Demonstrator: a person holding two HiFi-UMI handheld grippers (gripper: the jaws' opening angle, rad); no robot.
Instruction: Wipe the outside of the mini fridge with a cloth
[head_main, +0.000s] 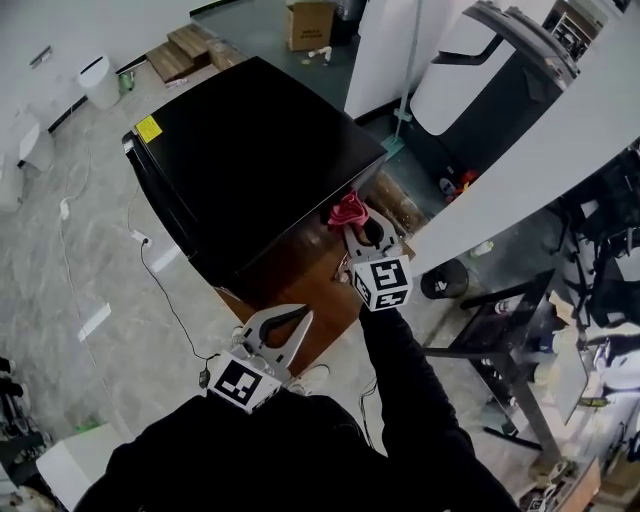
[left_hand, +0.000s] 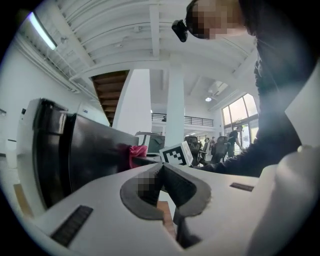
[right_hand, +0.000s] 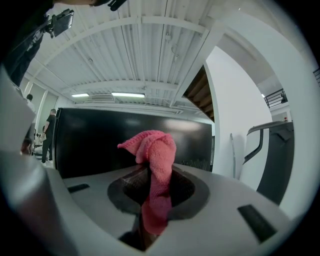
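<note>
Right gripper (head_main: 356, 226): jaws pinching pink cloth (head_main: 347, 209), bunched end at mini fridge (head_main: 250, 150) top's near-right edge, apparently positioned for wiping. Left gripper (head_main: 283, 325): jaws together, empty, parked nearer

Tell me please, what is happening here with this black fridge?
A person holds a two-jaw gripper in each hand and stands over a black mini fridge. The right gripper is shut on a pink cloth and holds it at the fridge's near right edge, facing its dark side. Whether the cloth touches the surface cannot be told. The left gripper is shut with nothing in it and is held low near the person's body, apart from the fridge.
</note>
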